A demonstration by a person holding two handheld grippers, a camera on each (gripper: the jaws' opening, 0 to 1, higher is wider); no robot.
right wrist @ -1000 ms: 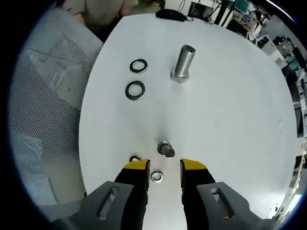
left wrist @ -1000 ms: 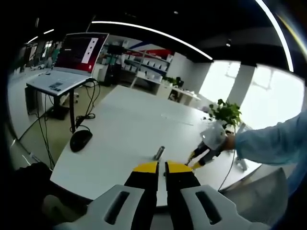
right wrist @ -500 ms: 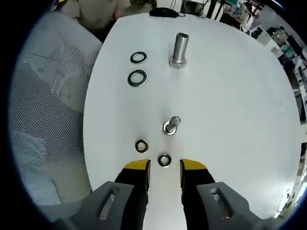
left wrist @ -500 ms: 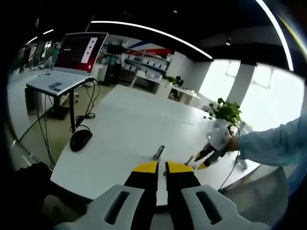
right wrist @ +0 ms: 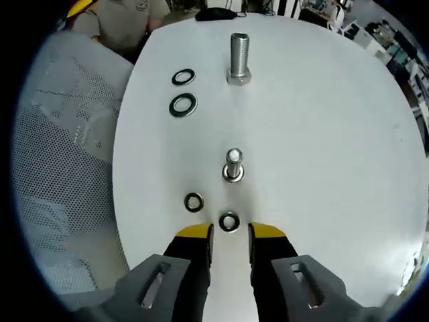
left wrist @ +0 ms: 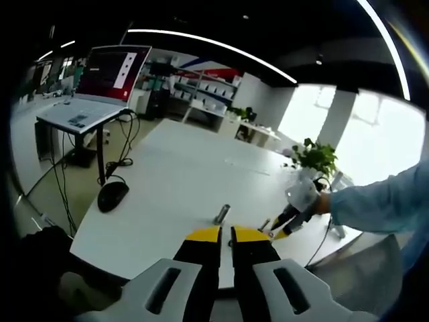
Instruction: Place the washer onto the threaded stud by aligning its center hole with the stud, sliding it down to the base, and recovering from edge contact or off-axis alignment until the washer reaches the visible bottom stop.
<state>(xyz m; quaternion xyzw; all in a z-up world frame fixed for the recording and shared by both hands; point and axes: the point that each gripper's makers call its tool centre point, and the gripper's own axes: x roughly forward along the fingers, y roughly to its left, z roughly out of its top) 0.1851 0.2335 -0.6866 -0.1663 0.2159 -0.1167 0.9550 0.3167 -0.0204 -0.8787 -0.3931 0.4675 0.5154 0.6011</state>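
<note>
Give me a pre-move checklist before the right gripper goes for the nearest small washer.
1. Right gripper open: ok, a gap shows between its jaws with nothing in it.
2. Target lined up: ok, the near washer lies just ahead of the jaw gap.
3. Target apart from its neighbour: ok, the second small washer lies clear of it to the left.
4. Small stud upright and bare: ok, it stands on the table with no washer on it.
5. Path from washer to stud: ok, bare table between them.
6. Left gripper out of the way: ok, jaws shut, held back at the table's edge.
</note>
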